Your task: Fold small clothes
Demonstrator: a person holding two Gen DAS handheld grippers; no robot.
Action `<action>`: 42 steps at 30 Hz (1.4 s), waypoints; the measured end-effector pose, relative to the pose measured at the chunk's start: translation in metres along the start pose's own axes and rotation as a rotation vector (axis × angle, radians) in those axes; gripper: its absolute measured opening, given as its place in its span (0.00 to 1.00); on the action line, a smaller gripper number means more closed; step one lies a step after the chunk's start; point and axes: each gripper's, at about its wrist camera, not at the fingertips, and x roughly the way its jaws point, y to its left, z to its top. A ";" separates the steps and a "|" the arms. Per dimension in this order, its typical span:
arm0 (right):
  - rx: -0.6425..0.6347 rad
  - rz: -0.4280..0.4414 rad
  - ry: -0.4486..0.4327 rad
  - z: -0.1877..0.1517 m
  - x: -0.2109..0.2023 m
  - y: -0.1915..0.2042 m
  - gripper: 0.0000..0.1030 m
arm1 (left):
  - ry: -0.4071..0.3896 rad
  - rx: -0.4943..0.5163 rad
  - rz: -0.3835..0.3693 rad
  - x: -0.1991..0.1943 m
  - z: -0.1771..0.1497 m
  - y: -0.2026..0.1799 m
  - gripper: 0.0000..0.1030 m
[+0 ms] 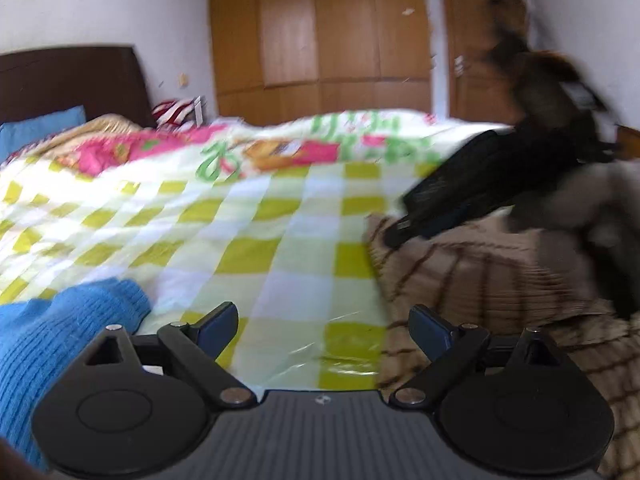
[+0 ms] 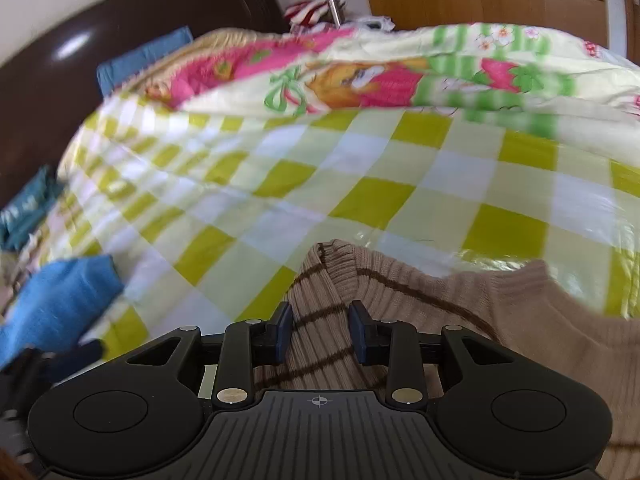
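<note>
A tan knit sweater with brown stripes lies on the green-checked bed sheet. My right gripper hovers over its left edge. The jaws stand apart with the knit running between them, and the pads do not press on it. In the left wrist view the same sweater sits at the right, with the blurred right gripper slanting down onto its far corner. My left gripper is wide open over bare sheet and holds nothing. A blue knit garment lies just left of it.
A bunched cartoon-print quilt crosses the far side of the bed. A dark headboard and blue pillow stand at the left. Wooden wardrobes line the back wall. A red-striped bag is beside the headboard.
</note>
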 end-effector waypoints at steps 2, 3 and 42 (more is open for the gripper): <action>0.007 -0.008 0.009 0.004 0.004 0.002 0.05 | -0.027 0.059 -0.011 -0.004 -0.003 -0.010 1.00; 0.001 -0.009 0.016 0.006 0.006 0.005 0.06 | -0.019 0.095 -0.017 -0.003 -0.005 -0.016 1.00; 0.163 -0.350 -0.219 -0.102 -0.148 -0.053 0.16 | -0.004 0.118 0.059 -0.015 0.024 -0.022 1.00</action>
